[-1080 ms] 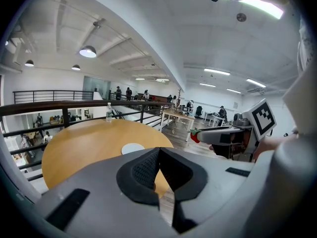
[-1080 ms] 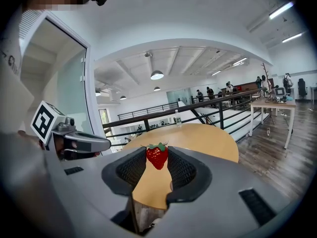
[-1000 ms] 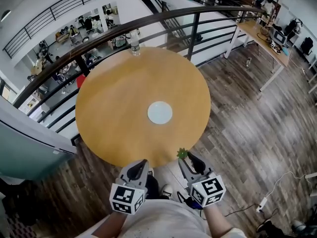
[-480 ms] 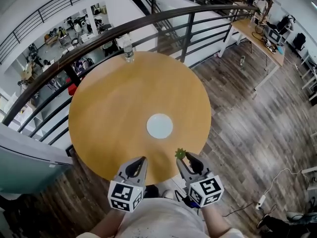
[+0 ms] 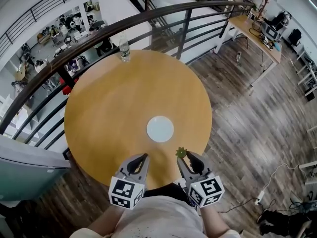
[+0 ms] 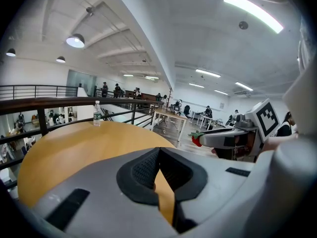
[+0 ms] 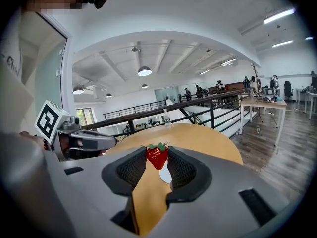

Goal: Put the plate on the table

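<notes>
white round plate (image 5: 160,129), flat on wooden table (image 5: 109,113)

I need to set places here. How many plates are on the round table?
1. The white plate lies flat on the round table, slightly right of its middle and towards the near edge. No other shows, though a little of the near rim is hidden.

- Bright light is cast by a long white ceiling strip (image 6: 252,14) and a round dome lamp (image 7: 144,71).
- The round tan wooden table (image 5: 114,108) is evenly lit.
- Edges are bent by the wide lenses, and corners are blackened.
</notes>
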Demonstrator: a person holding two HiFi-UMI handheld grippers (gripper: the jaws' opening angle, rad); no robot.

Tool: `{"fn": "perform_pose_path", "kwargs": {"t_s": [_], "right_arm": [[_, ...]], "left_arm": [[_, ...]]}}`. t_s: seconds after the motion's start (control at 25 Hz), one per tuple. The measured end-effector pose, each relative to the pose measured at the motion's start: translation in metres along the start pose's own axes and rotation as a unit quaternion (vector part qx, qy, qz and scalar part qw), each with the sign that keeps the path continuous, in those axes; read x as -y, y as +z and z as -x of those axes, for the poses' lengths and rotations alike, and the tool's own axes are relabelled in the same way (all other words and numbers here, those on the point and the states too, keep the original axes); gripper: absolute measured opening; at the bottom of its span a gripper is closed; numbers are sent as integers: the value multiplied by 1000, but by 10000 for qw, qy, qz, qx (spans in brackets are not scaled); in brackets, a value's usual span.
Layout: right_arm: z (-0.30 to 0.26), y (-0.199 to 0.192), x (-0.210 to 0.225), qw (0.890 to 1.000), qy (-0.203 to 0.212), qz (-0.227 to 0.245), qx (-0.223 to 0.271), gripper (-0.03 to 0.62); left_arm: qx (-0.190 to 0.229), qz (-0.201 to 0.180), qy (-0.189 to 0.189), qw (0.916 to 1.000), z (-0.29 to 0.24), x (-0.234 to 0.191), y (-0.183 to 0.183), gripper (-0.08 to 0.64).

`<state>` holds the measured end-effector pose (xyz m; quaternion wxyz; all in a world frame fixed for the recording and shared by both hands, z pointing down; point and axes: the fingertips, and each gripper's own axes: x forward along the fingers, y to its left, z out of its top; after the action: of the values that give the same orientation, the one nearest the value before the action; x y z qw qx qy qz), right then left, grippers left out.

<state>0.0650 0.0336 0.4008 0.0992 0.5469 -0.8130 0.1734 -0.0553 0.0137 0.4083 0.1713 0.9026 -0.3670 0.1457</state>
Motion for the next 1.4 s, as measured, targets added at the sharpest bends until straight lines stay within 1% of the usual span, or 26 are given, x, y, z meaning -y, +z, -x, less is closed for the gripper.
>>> {"fn": "perform_pose_path", "kwargs": {"t_s": [0.2,0.56,0.88,1.08,1.4], "right_arm": [[-5,1,9,10000,0,-51,-51,150],[-32,12,22,9991,296,134,-260,150],[-65,7,34,9979,447,142,-444,150],[-86,4,44,9974,455,152,-529,150],[-117,-12,56,9965,480,158,-664,150]], "left_arm": [[-31,59,-5,10000,-8,1,5,21],[-75,233,331,9992,-20,-13,15,22],[-200,332,527,9979,-35,-31,11,22],[-263,384,552,9974,-49,-41,9,23],[-346,397,551,9971,-69,-51,1,21]]}}
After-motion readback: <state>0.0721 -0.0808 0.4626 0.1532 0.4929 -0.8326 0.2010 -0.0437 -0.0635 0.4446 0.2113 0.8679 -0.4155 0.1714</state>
